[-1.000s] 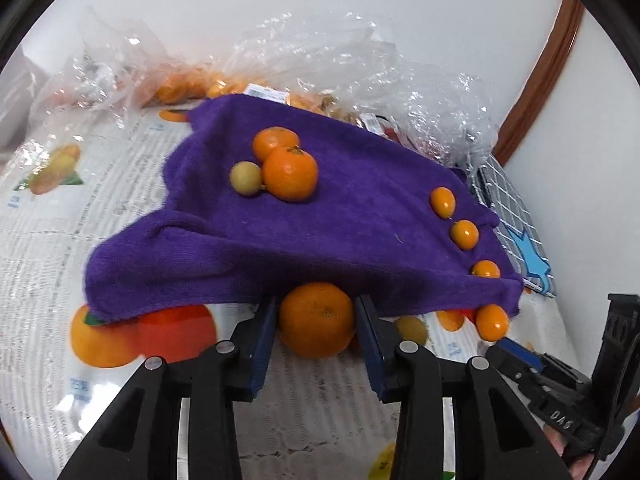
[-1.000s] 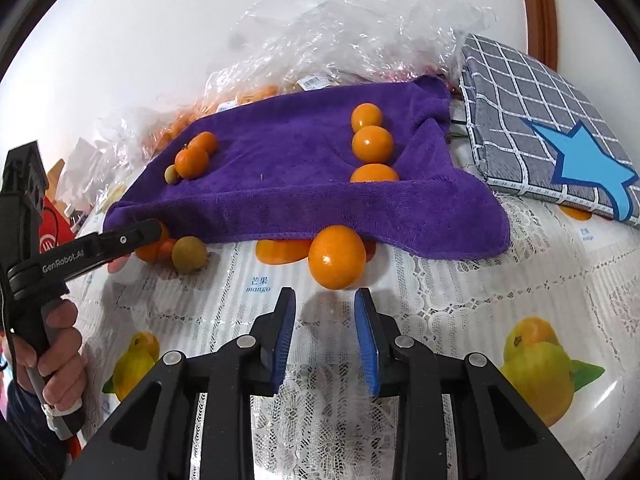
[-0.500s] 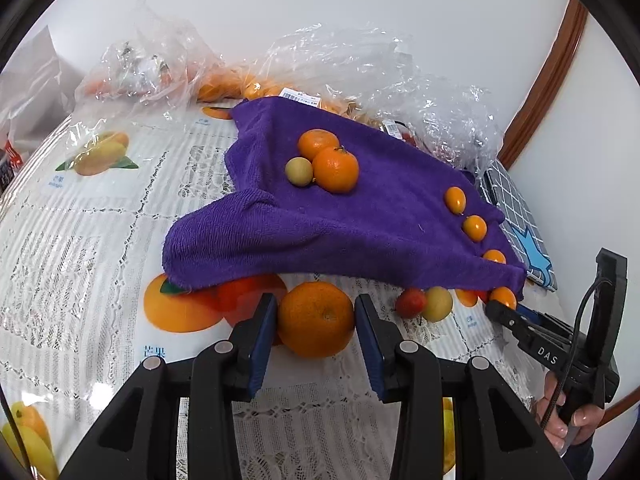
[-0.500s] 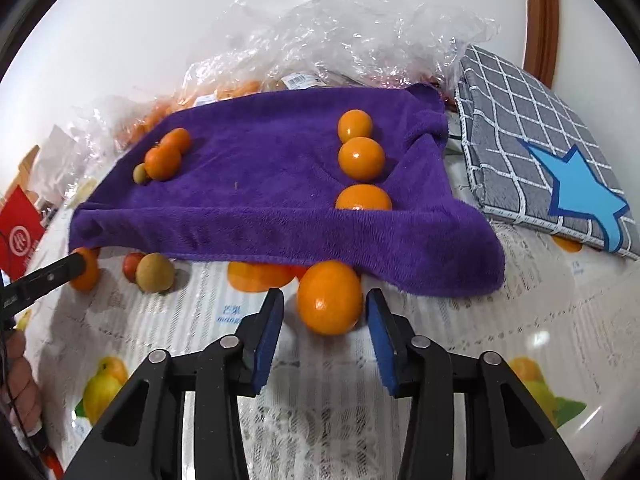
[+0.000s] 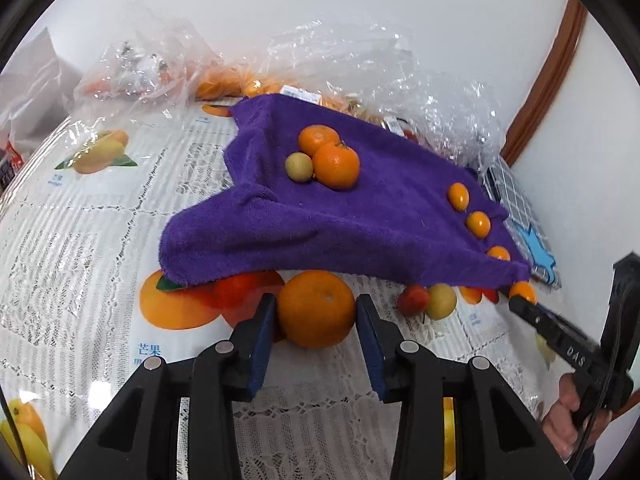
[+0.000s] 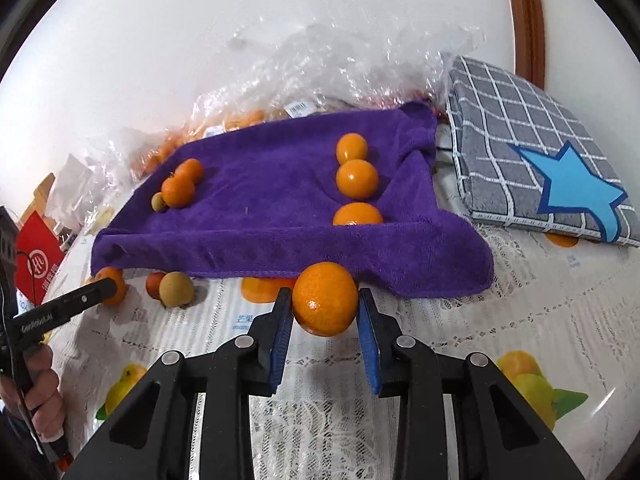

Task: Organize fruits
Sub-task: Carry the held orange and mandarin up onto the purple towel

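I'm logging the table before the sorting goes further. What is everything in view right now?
Towel: one, purple, mid-table.
Mandarins: two, orange, touching, on the towel's left part.
Round fruit: one, yellow-green, against the mandarins.
Small citrus: three, orange, in a row on the towel's right part.
Loose fruits: one red and one yellow-green, at the towel's near edge.
Plastic bags: several, clear, behind the towel.
Checked cloth: one, grey with a blue star, right of the towel.
Tablecloth: one, white lace with fruit prints.
Left gripper: black with blue pads, shut on a large orange.
Right gripper: same colours, closing, pads against a small orange.
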The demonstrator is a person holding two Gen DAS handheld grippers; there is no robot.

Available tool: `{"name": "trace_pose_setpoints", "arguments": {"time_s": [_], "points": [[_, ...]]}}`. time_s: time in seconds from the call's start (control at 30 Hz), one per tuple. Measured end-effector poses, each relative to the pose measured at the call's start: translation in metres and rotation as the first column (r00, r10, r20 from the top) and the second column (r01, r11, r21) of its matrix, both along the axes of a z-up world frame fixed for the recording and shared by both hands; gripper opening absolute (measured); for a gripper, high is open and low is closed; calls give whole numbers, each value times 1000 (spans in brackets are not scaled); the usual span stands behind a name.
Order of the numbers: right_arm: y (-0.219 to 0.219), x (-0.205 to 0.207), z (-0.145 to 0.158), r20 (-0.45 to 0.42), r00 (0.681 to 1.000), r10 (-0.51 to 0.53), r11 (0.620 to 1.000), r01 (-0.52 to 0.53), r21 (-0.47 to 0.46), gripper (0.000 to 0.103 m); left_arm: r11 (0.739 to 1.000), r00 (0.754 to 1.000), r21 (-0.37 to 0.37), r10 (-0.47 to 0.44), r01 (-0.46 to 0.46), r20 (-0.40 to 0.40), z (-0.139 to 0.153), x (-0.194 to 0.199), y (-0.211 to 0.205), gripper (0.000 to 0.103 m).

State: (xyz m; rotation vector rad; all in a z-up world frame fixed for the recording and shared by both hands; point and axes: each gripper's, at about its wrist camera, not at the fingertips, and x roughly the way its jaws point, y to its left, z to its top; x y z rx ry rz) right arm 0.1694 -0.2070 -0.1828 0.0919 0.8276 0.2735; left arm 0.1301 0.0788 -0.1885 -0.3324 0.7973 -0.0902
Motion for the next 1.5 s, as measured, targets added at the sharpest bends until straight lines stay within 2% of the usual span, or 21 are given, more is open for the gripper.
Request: {"name": "trace_pose_setpoints", "arguments": {"time_s": [0.27, 0.5, 0.57, 0.63, 0.83, 1.23, 1.4, 1.5], "points": [[-10, -16, 4, 23, 1000, -10, 998, 8, 65, 32, 1000, 998, 6, -12, 12, 65, 9, -9, -4, 38], [-11, -33, 4, 8, 1000, 0, 997, -1, 71, 32, 999, 992, 43, -30, 25, 123, 18, -19, -10, 38], [-14, -36, 4, -6, 1000, 7, 995, -7, 104, 32, 998, 991, 57, -25, 18, 135, 21, -21, -11, 38], [-17, -39, 5, -13, 1000, 7, 992, -5, 129, 32, 999, 990, 46, -26, 20, 138, 24, -24, -10, 38], [-21, -39, 23, 13, 1000, -6, 994, 5, 108, 32, 1000, 991, 16, -6, 4, 131, 36, -26, -2, 38], [7, 5, 73, 130, 990, 62, 997, -68, 45, 32, 997, 987, 60, 47, -57, 154, 74, 8, 19, 38], [21, 35, 73, 146, 986, 83, 996, -88, 32, 32, 996, 991, 67, 55, -63, 125, 70, 33, 19, 38], [28, 59, 59, 107, 990, 93, 995, -95, 18, 32, 997, 994, 55, 55, -61, 95, 61, 51, 17, 38]]}}
